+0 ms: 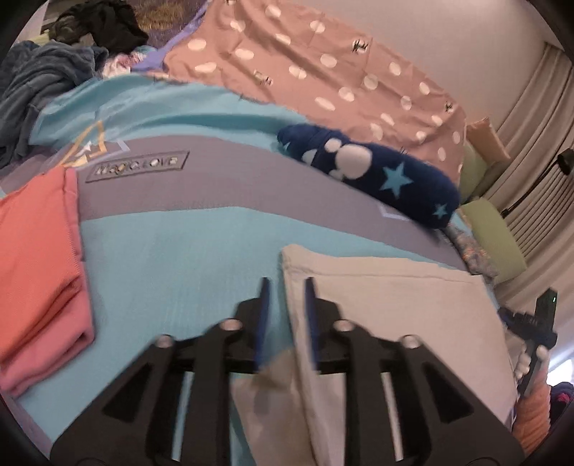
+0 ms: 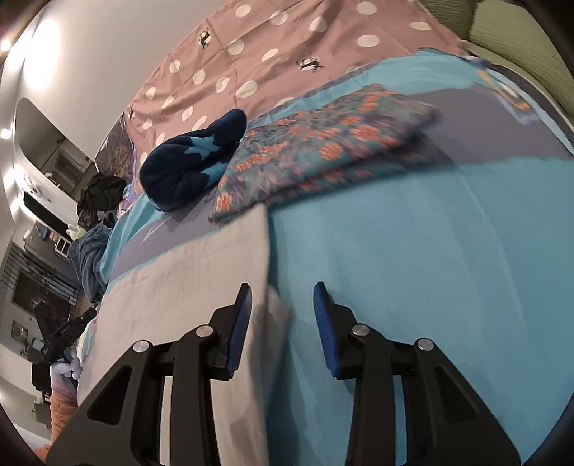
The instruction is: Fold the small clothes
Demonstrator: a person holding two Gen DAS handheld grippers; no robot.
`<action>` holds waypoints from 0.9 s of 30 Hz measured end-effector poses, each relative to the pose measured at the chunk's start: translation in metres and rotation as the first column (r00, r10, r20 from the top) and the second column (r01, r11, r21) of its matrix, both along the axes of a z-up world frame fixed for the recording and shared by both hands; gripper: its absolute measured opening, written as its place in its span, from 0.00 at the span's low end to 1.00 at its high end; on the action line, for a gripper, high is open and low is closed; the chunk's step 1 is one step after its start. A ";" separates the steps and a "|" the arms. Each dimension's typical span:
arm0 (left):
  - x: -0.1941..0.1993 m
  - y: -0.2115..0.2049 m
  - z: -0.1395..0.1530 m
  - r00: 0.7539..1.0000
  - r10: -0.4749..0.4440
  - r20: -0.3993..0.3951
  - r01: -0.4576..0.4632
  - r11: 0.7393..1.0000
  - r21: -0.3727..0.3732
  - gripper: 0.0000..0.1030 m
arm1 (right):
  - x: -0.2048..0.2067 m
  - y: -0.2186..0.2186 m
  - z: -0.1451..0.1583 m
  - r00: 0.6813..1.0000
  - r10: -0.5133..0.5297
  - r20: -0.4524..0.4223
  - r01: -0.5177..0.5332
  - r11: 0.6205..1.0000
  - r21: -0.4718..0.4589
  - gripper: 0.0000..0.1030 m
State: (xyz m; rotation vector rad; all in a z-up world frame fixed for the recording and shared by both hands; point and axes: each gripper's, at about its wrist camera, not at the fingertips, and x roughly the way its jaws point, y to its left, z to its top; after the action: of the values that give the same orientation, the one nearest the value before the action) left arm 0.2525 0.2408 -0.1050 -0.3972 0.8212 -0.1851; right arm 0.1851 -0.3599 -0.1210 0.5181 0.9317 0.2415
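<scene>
A pale grey-white garment (image 1: pixel 394 315) lies flat on the teal bedspread (image 1: pixel 172 272). My left gripper (image 1: pixel 287 308) straddles its left edge with the jaws part open, the cloth edge passing between the blue pads. In the right wrist view the same garment (image 2: pixel 186 286) lies at the left. My right gripper (image 2: pixel 281 308) is open over its right edge, one pad above the cloth, one above the teal bedspread (image 2: pixel 412 251). The other gripper (image 1: pixel 534 322) shows at the far right of the left wrist view.
A folded coral-pink garment (image 1: pixel 39 272) lies at the left. A rolled navy fleece with stars (image 1: pixel 376 172) lies beyond. A folded floral garment (image 2: pixel 323 150) lies ahead of the right gripper. A pink polka-dot sheet (image 1: pixel 323 64) and a heap of dark clothes (image 1: pixel 104 28) lie farther back.
</scene>
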 end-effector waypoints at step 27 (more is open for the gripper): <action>-0.053 -0.386 -0.002 0.731 -0.653 -0.198 0.677 0.730 0.094 0.42 | -0.159 0.029 0.003 0.916 0.357 0.185 -0.386 0.909 0.156 0.48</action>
State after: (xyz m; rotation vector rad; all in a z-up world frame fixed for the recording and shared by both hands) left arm 0.1994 -0.1453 -0.1067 0.0636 1.1026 -0.7712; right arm 0.0258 -0.3306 -0.1180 0.4853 0.8570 0.7144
